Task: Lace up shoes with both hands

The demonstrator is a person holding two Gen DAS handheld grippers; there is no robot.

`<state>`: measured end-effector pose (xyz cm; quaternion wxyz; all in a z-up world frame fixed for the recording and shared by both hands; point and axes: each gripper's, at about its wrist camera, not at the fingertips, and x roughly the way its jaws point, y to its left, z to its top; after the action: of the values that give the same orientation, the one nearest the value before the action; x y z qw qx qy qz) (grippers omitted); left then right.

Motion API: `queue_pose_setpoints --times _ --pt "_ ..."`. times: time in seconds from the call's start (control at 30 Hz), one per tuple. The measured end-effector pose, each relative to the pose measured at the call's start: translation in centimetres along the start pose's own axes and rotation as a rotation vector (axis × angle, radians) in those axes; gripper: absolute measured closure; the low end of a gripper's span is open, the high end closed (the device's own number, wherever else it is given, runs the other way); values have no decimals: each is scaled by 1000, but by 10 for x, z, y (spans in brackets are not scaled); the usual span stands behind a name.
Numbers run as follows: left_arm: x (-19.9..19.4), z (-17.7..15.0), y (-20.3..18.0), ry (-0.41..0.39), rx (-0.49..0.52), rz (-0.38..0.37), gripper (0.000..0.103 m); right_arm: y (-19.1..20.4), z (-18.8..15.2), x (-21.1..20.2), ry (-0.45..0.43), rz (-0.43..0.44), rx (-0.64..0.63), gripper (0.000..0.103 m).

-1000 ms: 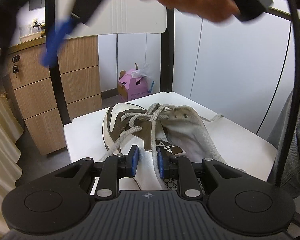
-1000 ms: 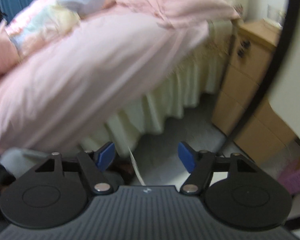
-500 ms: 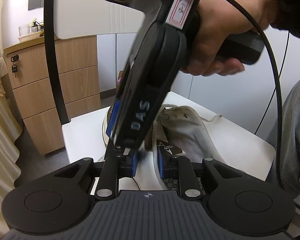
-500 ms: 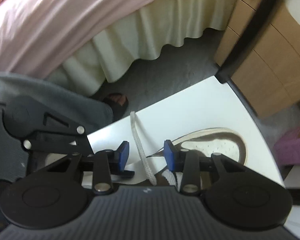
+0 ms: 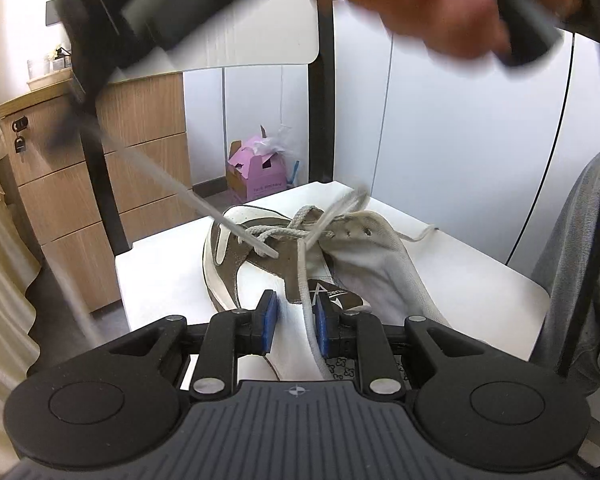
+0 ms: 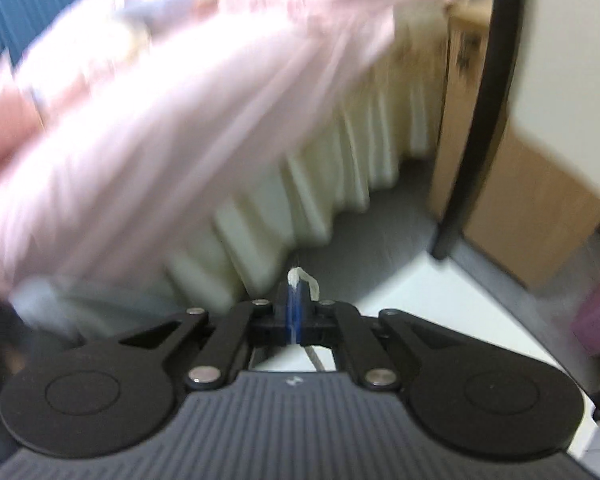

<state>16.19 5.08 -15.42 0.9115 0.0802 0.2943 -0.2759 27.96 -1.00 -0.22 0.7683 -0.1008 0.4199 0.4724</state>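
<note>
Right hand-held gripper (image 6: 294,314) pinches the lace (image 5: 236,232) taut from the shoe (image 5: 300,264); left hand-held gripper (image 5: 293,322) stands spread around the other strand. Tightening, probably; next needs steady pull.

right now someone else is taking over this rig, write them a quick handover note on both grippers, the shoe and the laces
Right gripper: shut on a lace end, raised off to the side, blurred.
Left gripper: open, low over the shoe's tongue; the other lace runs between its fingers, unclamped.
Shoe: on the white table, toe pointing away.
Done: lower eyelets crossed.
Left: upper eyelets look empty; thread them, then tie.
</note>
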Motion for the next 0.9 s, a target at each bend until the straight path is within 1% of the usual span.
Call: queue_pose_setpoints --times 0.03,0.13,0.23,0.33,0.47,0.53,0.57,0.6,0.63,0.7,0.73,0.77,0.8,0.83,0.9 --pt "1 0 0 0 1 1 81 6 10 -9 -44 13 -4 101" --pt "2 1 -2 0 6 7 81 26 39 -23 -130 57 -24 101" --pt "2 1 -4 -1 12 15 81 49 61 -19 -159 95 -71 101" --pt "2 0 -6 4 13 14 81 62 66 2 -111 122 -97 101" --pt "4 1 -7 11 10 15 81 65 55 27 -59 137 -92 100" --pt "6 2 -8 13 5 16 81 63 50 38 -36 134 -82 96" --pt "6 2 -7 14 0 16 81 63 48 39 -25 120 -88 94" --pt "7 3 -7 15 -6 16 81 62 46 39 -15 108 -90 78" --pt "7 3 -7 16 -11 15 81 60 45 38 -8 93 -92 54" --pt "8 4 -6 18 -25 15 81 57 40 31 -9 56 -93 32" --pt "8 5 -5 19 -35 15 81 55 38 27 -9 37 -94 26" --pt "8 5 -5 20 -44 15 81 53 36 24 -10 19 -94 23" --pt "9 5 -4 21 -53 15 80 51 34 20 -10 0 -95 16" --pt "9 6 -4 22 -63 15 78 49 32 16 -11 -19 -95 11" --pt "9 6 -3 21 -81 11 72 46 27 9 -12 -56 -97 9"
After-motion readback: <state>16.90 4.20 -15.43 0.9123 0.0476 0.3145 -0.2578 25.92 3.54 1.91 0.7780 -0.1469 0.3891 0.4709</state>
